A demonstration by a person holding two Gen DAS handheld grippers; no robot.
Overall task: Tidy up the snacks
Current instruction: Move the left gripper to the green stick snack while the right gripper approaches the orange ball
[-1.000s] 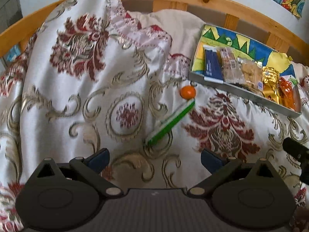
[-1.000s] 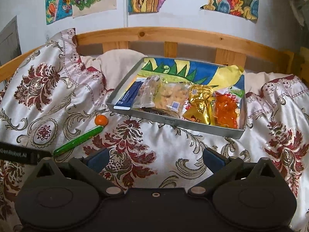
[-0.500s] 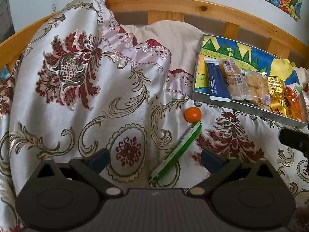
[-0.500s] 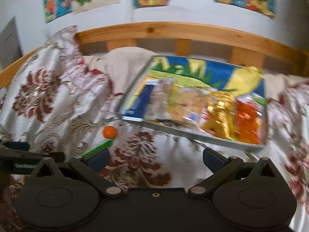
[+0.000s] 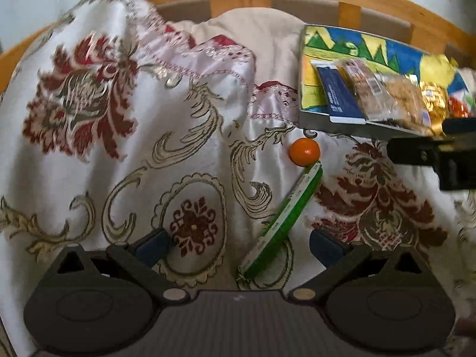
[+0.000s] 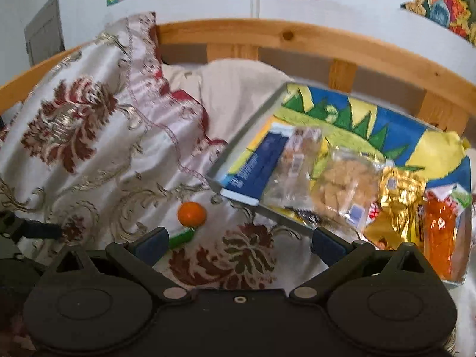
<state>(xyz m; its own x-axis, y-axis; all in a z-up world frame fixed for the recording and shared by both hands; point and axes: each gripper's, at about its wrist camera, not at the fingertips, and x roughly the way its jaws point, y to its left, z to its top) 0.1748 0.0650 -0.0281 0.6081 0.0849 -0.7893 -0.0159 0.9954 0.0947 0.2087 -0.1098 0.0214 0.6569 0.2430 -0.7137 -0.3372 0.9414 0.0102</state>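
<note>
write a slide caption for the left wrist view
Open left gripper over a green snack stick and orange ball beside the filled tray.

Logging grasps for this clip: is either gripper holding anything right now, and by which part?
Nothing is held. The left gripper and right gripper both have open jaws; the green packet and orange ball lie loose on the bedspread.

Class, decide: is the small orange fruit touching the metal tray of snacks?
Apart. The left wrist view shows the orange fruit lying on the bedspread, with a strip of fabric visible before the metal tray.
</note>
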